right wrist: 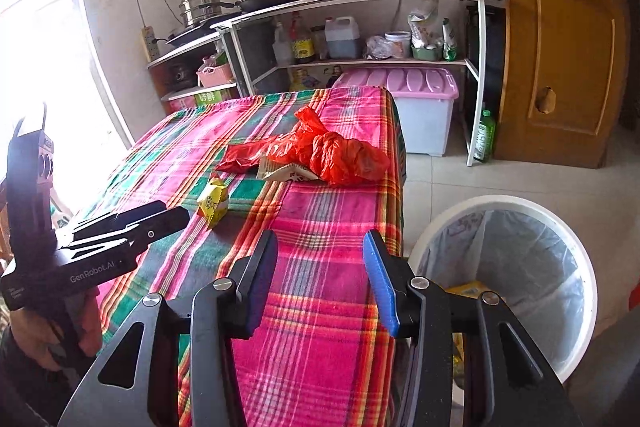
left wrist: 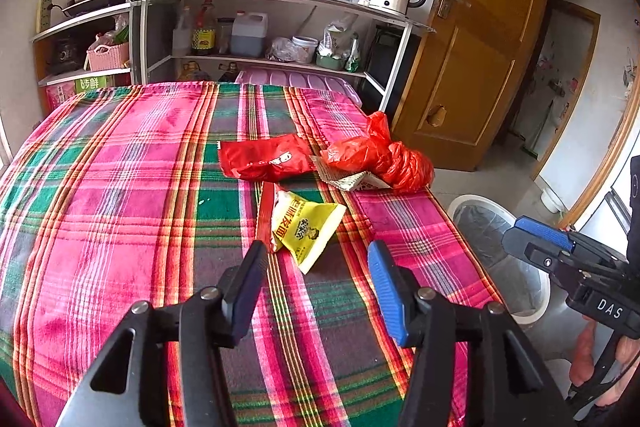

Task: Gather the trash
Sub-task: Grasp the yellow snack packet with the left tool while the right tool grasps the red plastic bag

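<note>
- Left wrist view: left gripper [left wrist: 316, 267] stands wide and empty over the plaid counter [left wrist: 120, 187] — yellow packet [left wrist: 306, 227] just ahead.
- Red wrapper [left wrist: 266, 157] and red bag [left wrist: 380, 155] lie beyond.
- Right gripper [right wrist: 320, 267] spread, nothing between — bin [right wrist: 576, 267] beside the counter.

A yellow noodle packet [left wrist: 306, 229], torn open and crumpled, lies nearest on the plaid-covered bench. Beyond it lies a flattened red snack wrapper [left wrist: 266, 158]; to its right, a knotted red plastic bag [left wrist: 380, 155] rests on a scrap of printed paper [left wrist: 350, 179] near the bench's right edge.
</note>
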`<state>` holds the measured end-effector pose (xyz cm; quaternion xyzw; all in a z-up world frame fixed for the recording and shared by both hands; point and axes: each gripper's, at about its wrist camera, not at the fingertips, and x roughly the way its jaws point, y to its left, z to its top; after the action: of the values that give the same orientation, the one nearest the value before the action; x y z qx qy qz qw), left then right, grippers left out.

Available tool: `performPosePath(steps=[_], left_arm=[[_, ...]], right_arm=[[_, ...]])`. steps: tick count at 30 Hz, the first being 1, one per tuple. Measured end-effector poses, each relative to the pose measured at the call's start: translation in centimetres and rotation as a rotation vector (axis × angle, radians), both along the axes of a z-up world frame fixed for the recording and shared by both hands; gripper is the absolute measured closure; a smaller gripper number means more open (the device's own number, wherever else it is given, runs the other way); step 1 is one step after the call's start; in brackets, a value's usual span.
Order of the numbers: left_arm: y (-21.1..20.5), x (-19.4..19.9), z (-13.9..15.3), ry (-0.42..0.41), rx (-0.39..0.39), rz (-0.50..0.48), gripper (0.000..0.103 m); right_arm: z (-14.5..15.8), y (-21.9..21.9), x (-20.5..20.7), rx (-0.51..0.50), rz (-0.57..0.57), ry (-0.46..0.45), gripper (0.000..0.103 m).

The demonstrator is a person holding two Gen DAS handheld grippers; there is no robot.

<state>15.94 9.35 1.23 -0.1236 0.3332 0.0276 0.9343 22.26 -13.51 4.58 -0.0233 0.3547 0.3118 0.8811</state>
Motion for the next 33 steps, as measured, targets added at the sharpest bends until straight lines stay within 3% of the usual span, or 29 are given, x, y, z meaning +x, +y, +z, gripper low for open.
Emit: performPosePath(steps=[17,22,27,33], left_arm=[[0.8,5.0,-1.8,0.089,0.027,-0.005,0.044],[1.1,5.7,-2.5,0.134,0.008,-0.002,0.044],[1.8,5.7,-2.8,0.143,-0.041,0.012,0.05],[2.6,5.6,-2.8,0.131,-0.079,0.026,0.066]], right_arm=[[-0.5,3.0,6.8,-0.071,0.035,-0.036,0.056],[-0.5,4.2,8.9,-0.088,0.058,-0.062,0.048],[-1.2,5.9,10.5,-0.127,0.096,-0.067,0.044],[-2.7,7.1,11.8,-0.157,0.125,-0.013,0.044]])
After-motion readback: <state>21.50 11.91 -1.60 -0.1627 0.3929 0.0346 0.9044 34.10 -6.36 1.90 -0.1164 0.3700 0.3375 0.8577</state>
